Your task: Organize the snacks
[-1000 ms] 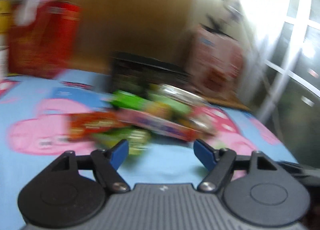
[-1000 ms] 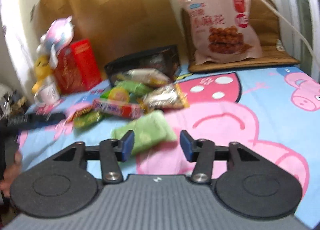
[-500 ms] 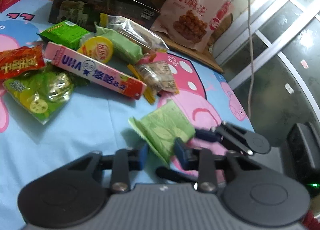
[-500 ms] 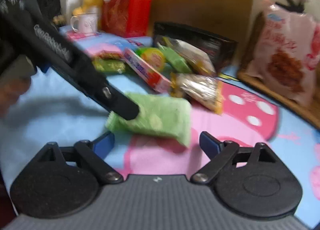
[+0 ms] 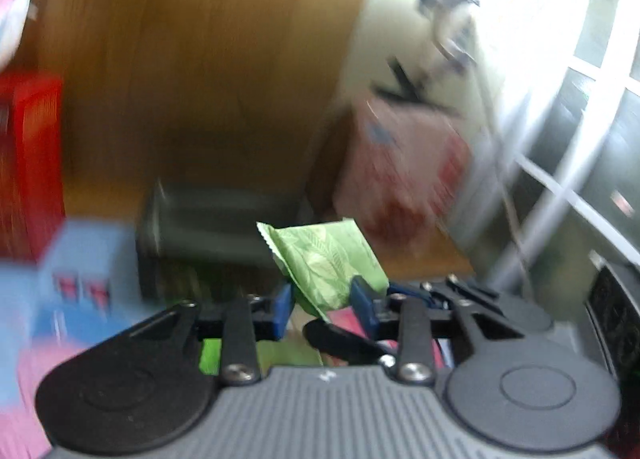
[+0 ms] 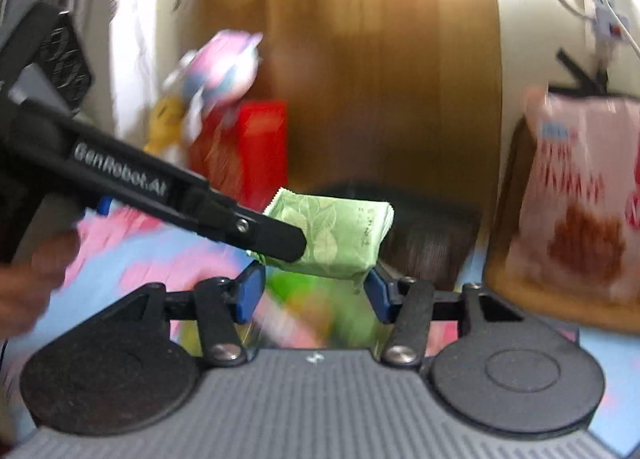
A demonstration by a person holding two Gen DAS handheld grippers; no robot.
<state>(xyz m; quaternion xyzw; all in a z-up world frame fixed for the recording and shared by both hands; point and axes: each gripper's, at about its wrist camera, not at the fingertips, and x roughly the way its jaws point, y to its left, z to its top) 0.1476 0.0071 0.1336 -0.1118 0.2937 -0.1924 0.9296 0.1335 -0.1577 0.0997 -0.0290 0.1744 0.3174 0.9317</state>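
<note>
Green packet: a leaf-printed green packet (image 5: 324, 259) hangs in the air in front of the black box (image 6: 432, 235), clear of the bed sheet (image 6: 140, 243) and at about the height of the box's front wall.
Left tool: the left tool (image 5: 322, 303) pinches the packet's lower corner between its blue pads. Its jaws are opening, yet the packet still sits between them and looks carried by this grip alone.
Right tool: the right tool (image 6: 312, 293) is released. Its jaws are closing with the packet just above and beyond its pads, on the side facing away from the box, and I see no pad pressing on it.
Key relation: seen from the right tool, the packet's long axis runs crosswise, spanning the jaw gap from pad to pad. The left tool's finger crosses the packet end farther from the box's right side, so the end nearer that side is free.
Nearer hand: both are at the packet; only the left one holds it.
Step, as I judge it: a hand-over or a two-handed carry toward the box.
Risk: with the left jaws easing before the right ones bite, the packet could drop in front of the box.
Surroundings: blurred; a red carton (image 6: 260, 147) stands left of the box, a pink snack bag (image 6: 580, 199) right of it.
</note>
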